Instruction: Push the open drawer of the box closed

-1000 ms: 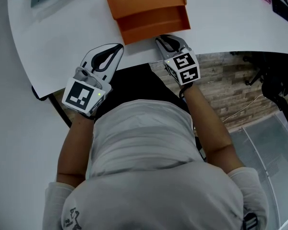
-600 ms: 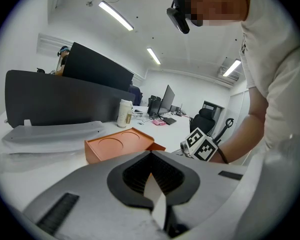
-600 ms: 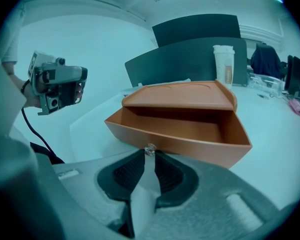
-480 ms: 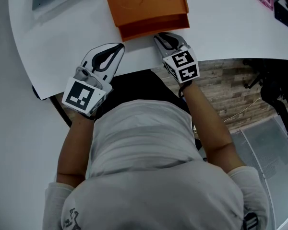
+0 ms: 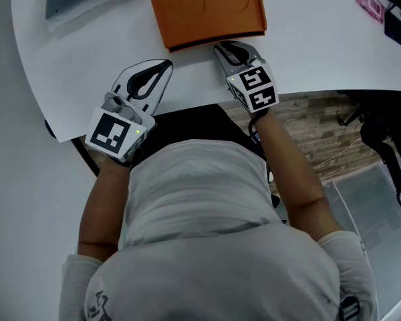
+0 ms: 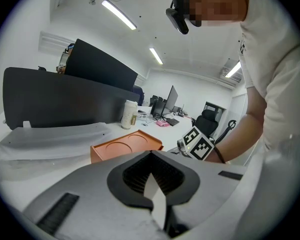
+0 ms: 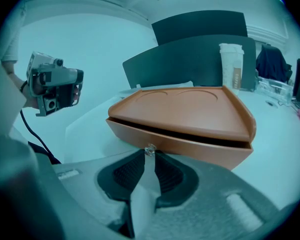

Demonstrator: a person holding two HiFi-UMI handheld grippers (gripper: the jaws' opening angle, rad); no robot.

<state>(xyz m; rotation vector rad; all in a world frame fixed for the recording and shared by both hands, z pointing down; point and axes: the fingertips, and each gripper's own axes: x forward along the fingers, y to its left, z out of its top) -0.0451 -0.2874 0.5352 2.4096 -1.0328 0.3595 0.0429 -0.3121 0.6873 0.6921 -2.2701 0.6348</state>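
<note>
right gripper [image 5: 224,46] has its jaws pinched on the tiny knob [image 7: 150,149] of the orange box [image 5: 207,9] drawer [image 7: 190,146], left gripper [image 5: 165,65] jaws closed and empty on the bench [image 5: 307,45]

The head view has soft, even overhead light. The white bench [image 5: 307,45] is bright but not blown out, and a thin shadow lies under the orange box [image 5: 207,9]. Ceiling strip lights [image 6: 119,14] flare in the left gripper view. Both gripper views bend strongly and darken at the corners. The right one is tinted teal, its foreground soft, the drawer knob [image 7: 150,149] glinting.
</note>
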